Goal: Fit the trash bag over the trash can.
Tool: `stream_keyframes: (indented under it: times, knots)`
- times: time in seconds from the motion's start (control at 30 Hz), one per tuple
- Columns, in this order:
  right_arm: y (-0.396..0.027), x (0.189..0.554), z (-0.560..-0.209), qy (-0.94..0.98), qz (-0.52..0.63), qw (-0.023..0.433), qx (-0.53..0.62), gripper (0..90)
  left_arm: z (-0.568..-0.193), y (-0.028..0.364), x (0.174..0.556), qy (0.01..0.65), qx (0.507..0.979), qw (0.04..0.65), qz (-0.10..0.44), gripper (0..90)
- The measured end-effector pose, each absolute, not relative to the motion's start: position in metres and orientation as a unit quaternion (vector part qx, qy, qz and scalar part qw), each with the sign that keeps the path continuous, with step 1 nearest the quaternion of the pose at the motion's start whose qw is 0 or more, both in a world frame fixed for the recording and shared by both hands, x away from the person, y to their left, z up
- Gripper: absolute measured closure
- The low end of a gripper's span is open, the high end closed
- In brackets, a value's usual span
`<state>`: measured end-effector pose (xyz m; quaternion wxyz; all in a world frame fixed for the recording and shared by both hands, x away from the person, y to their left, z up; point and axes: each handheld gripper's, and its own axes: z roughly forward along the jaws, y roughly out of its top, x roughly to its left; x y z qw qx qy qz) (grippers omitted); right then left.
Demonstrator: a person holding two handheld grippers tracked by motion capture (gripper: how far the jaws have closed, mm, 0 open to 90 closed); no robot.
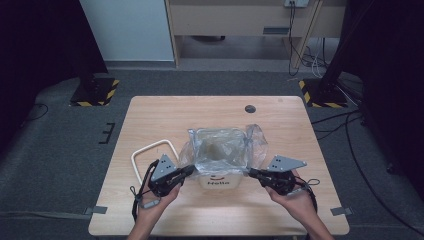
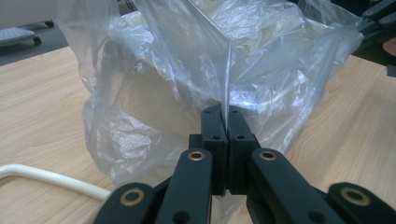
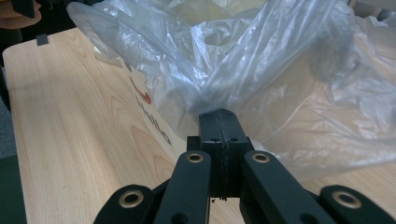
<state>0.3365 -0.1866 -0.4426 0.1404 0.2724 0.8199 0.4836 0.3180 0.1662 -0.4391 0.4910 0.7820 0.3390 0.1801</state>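
A small white bin (image 1: 220, 183) with "Hello" printed on its front stands at the middle of the wooden table (image 1: 165, 115). A clear plastic bag (image 1: 220, 147) lines it and spills over the rim on both sides. My left gripper (image 1: 190, 169) is at the bin's left front corner, shut on a fold of the bag (image 2: 163, 70); the film runs up from between the closed jaws. At the right front corner my right gripper (image 1: 251, 173) is shut on the bag (image 3: 280, 70) too, beside the bin's printed wall (image 3: 149, 105).
A cream rounded-square ring (image 1: 150, 154) lies flat left of the bin, just behind my left hand, and its tube (image 2: 46, 179) shows low beside the left jaws. A round hole (image 1: 250, 108) sits in the tabletop far right. Black stand bases (image 1: 95, 92) flank the table's far corners.
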Motion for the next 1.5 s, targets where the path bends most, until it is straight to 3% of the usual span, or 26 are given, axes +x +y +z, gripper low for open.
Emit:
stream_keyframes:
  times: [0.37, 0.97, 1.5]
  knots:
    - [-0.173, 0.349, -0.446, 0.809, 0.493, 0.150, 0.283, 90.0, -0.446, 0.172, 0.326, 0.359, 0.766, 0.493, 0.203, 89.9]
    - [-0.175, 0.348, -0.472, 0.842, 0.447, 0.127, 0.275, 90.0, -0.469, 0.178, 0.341, 0.396, 0.787, 0.443, 0.164, 88.1]
    - [-0.167, 0.362, -0.491, 0.860, 0.411, 0.112, 0.281, 90.0, -0.485, 0.173, 0.352, 0.396, 0.805, 0.410, 0.163, 87.7]
